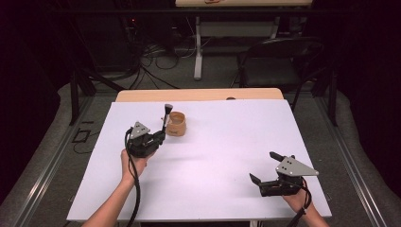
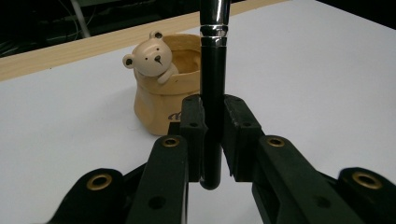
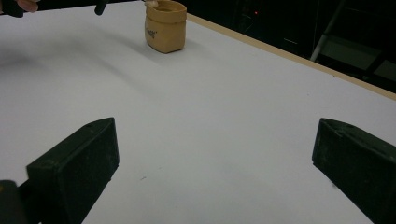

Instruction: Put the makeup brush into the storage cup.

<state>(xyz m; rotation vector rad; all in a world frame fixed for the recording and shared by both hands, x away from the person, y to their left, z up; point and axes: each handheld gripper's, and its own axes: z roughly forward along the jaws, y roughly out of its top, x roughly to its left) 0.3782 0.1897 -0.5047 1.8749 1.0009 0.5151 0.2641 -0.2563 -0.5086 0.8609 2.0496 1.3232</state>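
Note:
A tan pot (image 1: 177, 124) shaped like a sack, with a small bear figure (image 2: 150, 59) on its rim, stands on the white sheet left of centre. My left gripper (image 1: 161, 137) is shut on a black pen-like stick (image 2: 212, 93) with silver rings, held upright just left of the pot (image 2: 161, 100). The stick's top (image 1: 168, 109) rises above the pot's rim. My right gripper (image 1: 265, 166) rests near the front right of the sheet, its jaws wide apart with nothing between them; the pot (image 3: 166, 25) is far off in the right gripper view.
The white sheet (image 1: 227, 142) covers a wooden table whose bare edge (image 1: 198, 94) runs along the back. A dark chair (image 1: 279, 61) and cables on the floor lie beyond the table.

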